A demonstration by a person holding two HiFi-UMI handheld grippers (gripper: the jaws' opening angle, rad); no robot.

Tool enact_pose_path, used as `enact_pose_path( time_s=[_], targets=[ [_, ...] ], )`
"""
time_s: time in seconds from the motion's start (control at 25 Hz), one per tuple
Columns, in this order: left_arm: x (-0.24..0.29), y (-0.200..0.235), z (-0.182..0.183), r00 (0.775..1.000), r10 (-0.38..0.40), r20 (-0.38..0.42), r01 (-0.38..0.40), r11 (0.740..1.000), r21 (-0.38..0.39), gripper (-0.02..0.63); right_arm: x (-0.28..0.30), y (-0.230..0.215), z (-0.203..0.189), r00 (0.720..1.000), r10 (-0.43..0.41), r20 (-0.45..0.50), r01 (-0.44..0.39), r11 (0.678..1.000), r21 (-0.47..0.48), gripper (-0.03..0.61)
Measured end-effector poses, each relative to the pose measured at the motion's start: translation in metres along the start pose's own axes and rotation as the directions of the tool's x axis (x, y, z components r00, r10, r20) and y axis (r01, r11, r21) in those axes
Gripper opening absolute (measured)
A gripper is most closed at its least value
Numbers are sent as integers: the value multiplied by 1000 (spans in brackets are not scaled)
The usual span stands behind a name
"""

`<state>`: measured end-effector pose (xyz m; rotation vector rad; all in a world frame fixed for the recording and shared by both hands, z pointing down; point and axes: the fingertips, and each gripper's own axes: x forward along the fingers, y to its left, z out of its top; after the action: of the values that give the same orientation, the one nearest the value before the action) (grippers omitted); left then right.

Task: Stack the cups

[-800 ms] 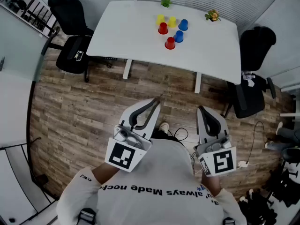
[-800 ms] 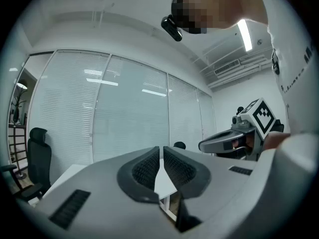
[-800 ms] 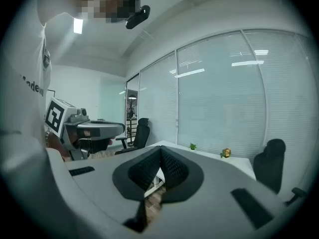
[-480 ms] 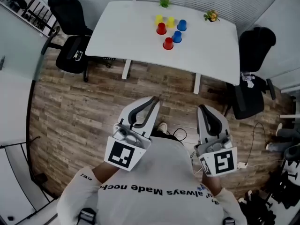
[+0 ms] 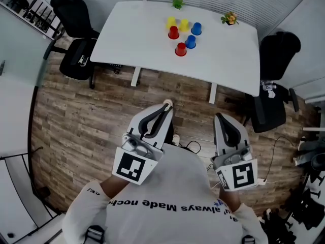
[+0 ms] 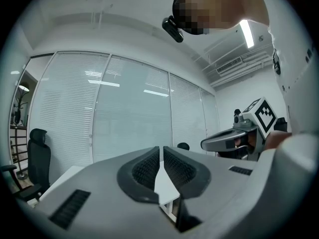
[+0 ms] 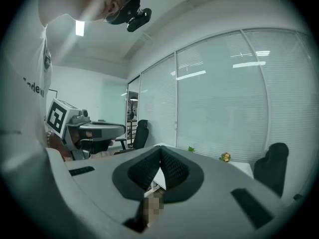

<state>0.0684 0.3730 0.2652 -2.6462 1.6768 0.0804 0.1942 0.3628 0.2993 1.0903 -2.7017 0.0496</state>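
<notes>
Standing on one table (image 5: 132, 34) are six cups (image 5: 190, 41).

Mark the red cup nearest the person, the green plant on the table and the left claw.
Red cup (image 5: 180, 49), head view, on its body.
Green plant (image 5: 176, 3), head view, on its leaves.
Left claw (image 5: 166, 106), head view, at its closed tips.

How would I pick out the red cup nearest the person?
Find the white table at the top of the head view, with six cups grouped on it. The red cup stands closest to the table's near edge, beside a blue cup; the other red cup sits farther back.
</notes>
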Motion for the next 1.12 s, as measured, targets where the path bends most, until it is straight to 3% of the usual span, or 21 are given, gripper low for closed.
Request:
enact_pose_path(
  time_s=[0.52, 1.12],
  targets=[
    [61, 53, -7, 1000, 3, 10, -3, 1000, -9, 40, 66, -37, 10, 1000, 13, -5, -13, 1000, -5, 9],
    [139, 150, -11, 1000, -23, -2, 23, 999, -26, 40, 179, -74, 35, 999, 11, -32, -11, 1000, -2, 8]
  ],
)
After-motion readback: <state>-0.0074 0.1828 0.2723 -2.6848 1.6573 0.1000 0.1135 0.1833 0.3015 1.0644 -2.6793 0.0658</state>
